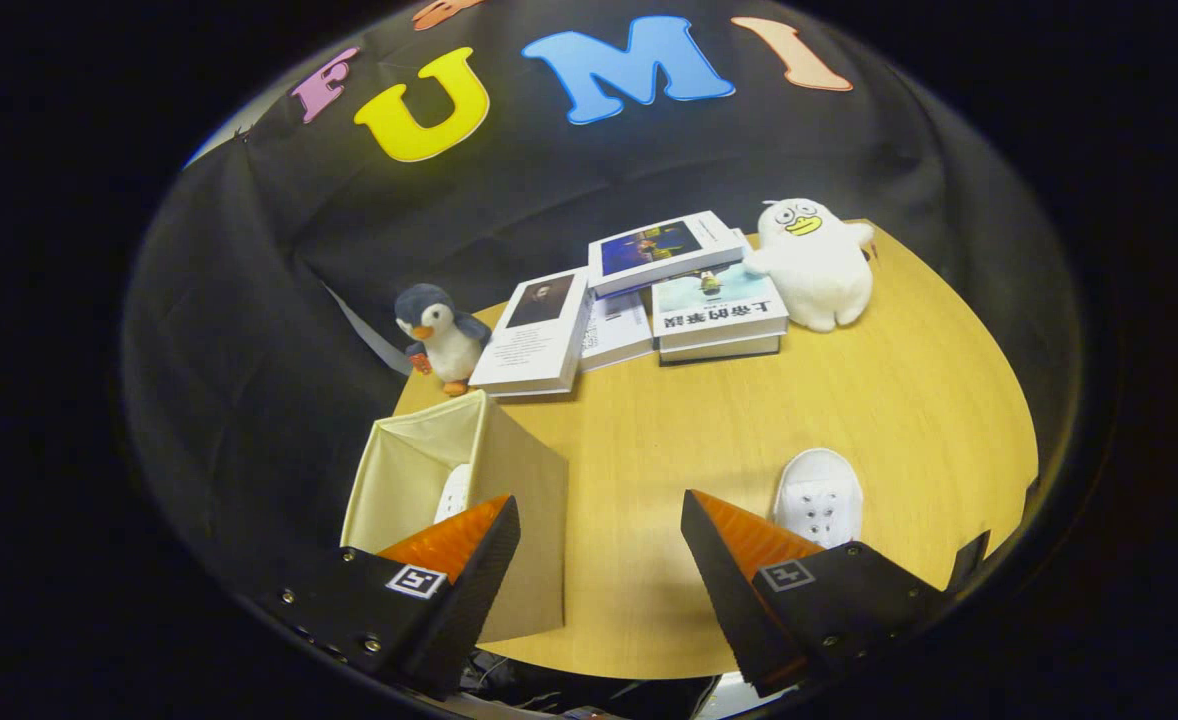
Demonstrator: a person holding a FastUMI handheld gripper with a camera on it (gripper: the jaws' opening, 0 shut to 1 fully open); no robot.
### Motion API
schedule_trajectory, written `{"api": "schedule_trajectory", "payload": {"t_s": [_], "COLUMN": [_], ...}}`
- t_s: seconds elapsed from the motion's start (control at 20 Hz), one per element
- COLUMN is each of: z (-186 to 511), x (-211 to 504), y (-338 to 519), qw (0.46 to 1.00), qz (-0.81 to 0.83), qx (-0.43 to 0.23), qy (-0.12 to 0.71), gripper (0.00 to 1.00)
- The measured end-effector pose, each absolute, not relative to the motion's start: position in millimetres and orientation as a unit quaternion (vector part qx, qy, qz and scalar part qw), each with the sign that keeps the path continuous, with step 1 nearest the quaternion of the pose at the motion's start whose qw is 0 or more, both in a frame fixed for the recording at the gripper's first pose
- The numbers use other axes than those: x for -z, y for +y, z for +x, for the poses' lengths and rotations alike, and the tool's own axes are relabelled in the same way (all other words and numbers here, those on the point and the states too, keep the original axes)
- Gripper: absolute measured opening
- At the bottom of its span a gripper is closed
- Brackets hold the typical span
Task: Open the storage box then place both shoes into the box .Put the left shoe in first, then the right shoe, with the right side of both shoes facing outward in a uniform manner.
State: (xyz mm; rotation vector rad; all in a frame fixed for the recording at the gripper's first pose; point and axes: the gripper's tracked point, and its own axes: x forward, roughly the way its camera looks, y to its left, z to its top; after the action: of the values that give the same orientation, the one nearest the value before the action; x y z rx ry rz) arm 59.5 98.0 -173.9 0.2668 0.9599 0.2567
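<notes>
Wood-grain surface (849, 400), round-edged, carries everything. Gripper (599, 540) is wide open, fingers well apart, holding nothing and touching nothing; bare surface shows between the fingers.

Storage box (524, 500): beige fabric, open at the top, stands upright at the surface's near edge, just ahead of the left finger. That finger overlaps the box's near wall and lower corner, so those parts are hidden. One white shoe (454, 492) sits inside the box; a small strip shows against the inner wall, the rest is covered by the finger and the box wall. Can't tell which way it faces or which shoe it is.

Second white shoe (817, 495) lies on the surface just beyond the right finger, toe pointing away from the gripper, laces and eyelets visible. Its heel end is cut off by the finger.

Further back, well apart from the gripper: penguin plush (441, 335) at the surface's far left edge, beside a pile of books (639, 300), some stacked, some overlapping. White duck plush (814, 262) stands touching the right-hand end of the books.
</notes>
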Motion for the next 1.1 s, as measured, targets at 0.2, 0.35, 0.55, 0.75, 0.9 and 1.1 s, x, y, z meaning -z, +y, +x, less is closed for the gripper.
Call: {"api": "schedule_trajectory", "payload": {"t_s": [0.2, 0.35, 0.55, 0.75, 0.9, 1.1], "z": [58, 55, 48, 37, 28, 17], "x": [193, 207, 228, 251, 269, 290], "y": [50, 27, -4, -29, -43, -63], "qw": [0.871, 0.867, 0.861, 0.849, 0.838, 0.825], "qz": [0.106, 0.104, 0.089, 0.082, 0.084, 0.072], "qx": [-0.084, -0.066, -0.045, -0.028, -0.016, 0.004], "qy": [0.472, 0.482, 0.499, 0.522, 0.539, 0.561], "gripper": [0.98, 0.98, 0.98, 0.98, 0.98, 0.98]}}
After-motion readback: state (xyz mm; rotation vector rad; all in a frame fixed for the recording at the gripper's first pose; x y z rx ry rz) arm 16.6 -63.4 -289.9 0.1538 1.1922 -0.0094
